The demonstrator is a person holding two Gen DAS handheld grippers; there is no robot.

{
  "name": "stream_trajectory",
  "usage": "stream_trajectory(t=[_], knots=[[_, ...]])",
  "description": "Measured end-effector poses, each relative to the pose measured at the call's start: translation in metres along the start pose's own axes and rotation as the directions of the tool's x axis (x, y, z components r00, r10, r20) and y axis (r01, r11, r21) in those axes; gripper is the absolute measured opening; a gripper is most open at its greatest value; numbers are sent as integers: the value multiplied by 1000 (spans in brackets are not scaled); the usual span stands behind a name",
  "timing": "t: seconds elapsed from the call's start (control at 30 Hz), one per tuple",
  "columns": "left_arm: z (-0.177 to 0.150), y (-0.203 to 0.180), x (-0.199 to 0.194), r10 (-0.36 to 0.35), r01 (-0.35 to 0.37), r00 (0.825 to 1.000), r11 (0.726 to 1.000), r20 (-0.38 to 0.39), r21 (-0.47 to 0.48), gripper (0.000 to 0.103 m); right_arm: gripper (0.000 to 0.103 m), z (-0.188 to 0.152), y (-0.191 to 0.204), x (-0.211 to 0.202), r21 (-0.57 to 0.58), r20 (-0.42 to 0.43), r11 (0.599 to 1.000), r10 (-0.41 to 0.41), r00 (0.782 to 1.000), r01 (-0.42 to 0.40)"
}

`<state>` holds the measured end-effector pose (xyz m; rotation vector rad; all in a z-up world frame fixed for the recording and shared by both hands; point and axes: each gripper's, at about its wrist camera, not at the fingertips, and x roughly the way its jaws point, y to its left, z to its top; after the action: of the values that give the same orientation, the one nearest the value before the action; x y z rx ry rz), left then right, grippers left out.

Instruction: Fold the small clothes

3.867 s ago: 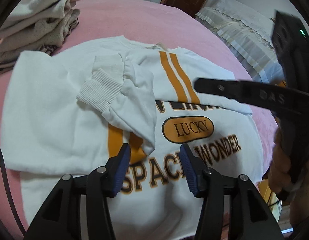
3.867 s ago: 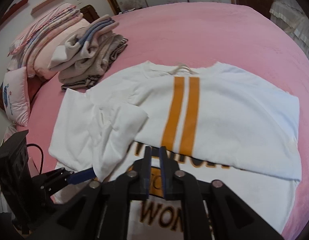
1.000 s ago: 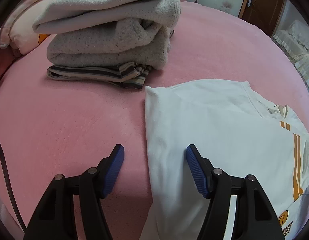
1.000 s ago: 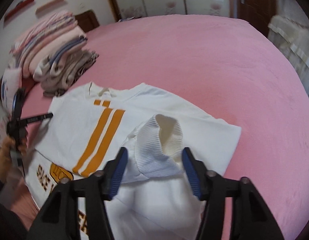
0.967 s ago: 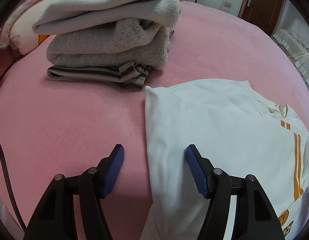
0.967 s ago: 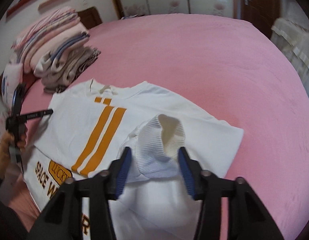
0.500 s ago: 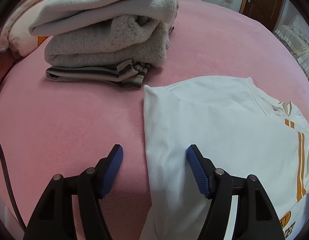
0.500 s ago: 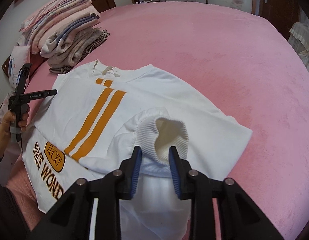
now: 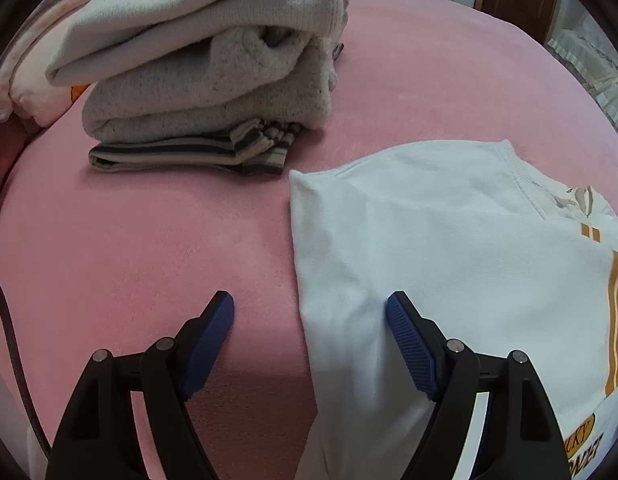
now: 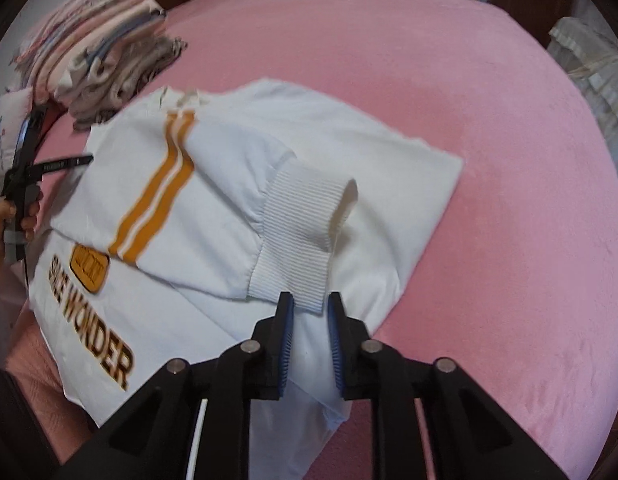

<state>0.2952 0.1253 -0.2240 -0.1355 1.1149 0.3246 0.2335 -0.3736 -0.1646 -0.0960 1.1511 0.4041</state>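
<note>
A white sweatshirt [image 9: 449, 248] with orange stripes and brown lettering lies flat on the pink bed. My left gripper [image 9: 309, 300] hovers over the shirt's left folded edge. Its jaws are opening wider, one on each side of that edge, and nothing is pressed. In the right wrist view the sweatshirt [image 10: 237, 160] has a sleeve folded across its body. The sleeve's ribbed cuff [image 10: 305, 224] ends right at my right gripper [image 10: 311, 300]. Those jaws are opening, with the cuff's lower edge between the tips and a small gap beside it.
A stack of folded grey, white and striped clothes [image 9: 205, 80] sits on the pink cover [image 9: 109, 240] just beyond the shirt's corner. A dark cable [image 9: 9, 340] runs down the left edge. A person's hand [image 10: 5, 216] shows at far left. A lace-covered bed [image 10: 589, 60] stands at right.
My right gripper narrowed on the ribbed cuff and carried the sleeve further across the shirt, where the cuff now lies flatter. My left jaws spread wider and stayed over the shirt's edge.
</note>
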Motion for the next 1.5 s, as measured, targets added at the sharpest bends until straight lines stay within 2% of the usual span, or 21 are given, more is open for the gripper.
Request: stream_trajectory(t=[0.03, 0.1, 0.2, 0.3, 0.37, 0.43, 0.47, 0.5, 0.53, 0.57, 0.7, 0.73, 0.77, 0.8, 0.83, 0.93, 1.0, 1.07, 1.17, 1.3, 1.5], knots=[[2, 1, -1, -5, 5, 1000, 1000, 3, 5, 78, 42, 3, 1, -7, 15, 39, 1000, -1, 999, 0], [6, 0, -5, -23, 23, 1000, 1000, 12, 15, 78, 61, 14, -1, -16, 68, 117, 998, -13, 993, 5], [15, 1, -8, -35, 35, 999, 999, 31, 10, 78, 63, 31, -8, -3, 130, 138, 991, -42, 990, 24], [24, 10, -7, -69, 70, 997, 997, 39, -24, 78, 63, 44, -19, 23, 194, 114, 980, 7, 994, -29], [30, 20, -7, -96, 98, 995, 994, 38, -52, 78, 59, 48, -25, 38, 225, 103, 972, 41, 994, -63], [34, 29, -4, -105, 108, 994, 991, 36, -78, 77, 37, 48, -28, 51, 245, 94, 965, 76, 993, -97], [37, 35, -1, -113, 116, 993, 989, 35, -91, 71, 32, 47, -28, 53, 249, 99, 962, 87, 991, -110], [38, 39, 1, -117, 120, 993, 987, 32, -103, 67, 19, 46, -28, 54, 250, 108, 960, 101, 989, -125], [40, 42, 4, -132, 134, 991, 984, 24, -113, 58, 14, 45, -25, 54, 247, 114, 961, 101, 988, -126], [43, 44, 9, -166, 166, 986, 978, 11, -125, 52, 14, 45, -20, 52, 235, 121, 967, 75, 990, -102], [51, 45, 24, -204, 199, 979, 966, -12, -167, 50, 13, 44, -13, 48, 221, 139, 974, 25, 990, -56], [54, 44, 26, -209, 205, 978, 963, -8, -175, 42, 12, 44, -12, 46, 224, 145, 974, 11, 989, -44], [56, 43, 26, -220, 217, 975, 960, -1, -175, 17, 11, 43, -13, 46, 229, 147, 973, -6, 989, -28], [58, 41, 25, -224, 222, 975, 960, 6, -173, 10, 11, 43, -14, 44, 238, 152, 971, -11, 988, -26], [60, 37, 24, -206, 205, 978, 965, 10, -164, 10, 11, 42, -15, 41, 246, 161, 969, -21, 987, -20], [61, 13, 16, -76, 79, 996, 996, 54, -44, 8, 11, 41, -10, 38, 244, 171, 970, -58, 984, 15], [59, -7, 10, 9, -13, 994, 999, 109, 41, 7, 11, 41, -7, 38, 244, 168, 968, -95, 981, 52], [59, -14, 4, 39, -51, 988, 996, 151, 74, 7, 10, 41, -6, 39, 258, 167, 964, -110, 980, 64], [64, -18, -3, 46, -68, 981, 991, 187, 115, 7, 11, 41, -4, 37, 276, 170, 958, -128, 977, 77], [63, -21, -4, 82, -129, 970, 972, 229, 197, 7, 11, 39, 3, 45, 271, 152, 956, -161, 975, 115], [39, -55, 8, 186, -270, 943, 911, 275, 310, 8, 13, 34, 6, 55, 278, 131, 947, -206, 970, 163]])
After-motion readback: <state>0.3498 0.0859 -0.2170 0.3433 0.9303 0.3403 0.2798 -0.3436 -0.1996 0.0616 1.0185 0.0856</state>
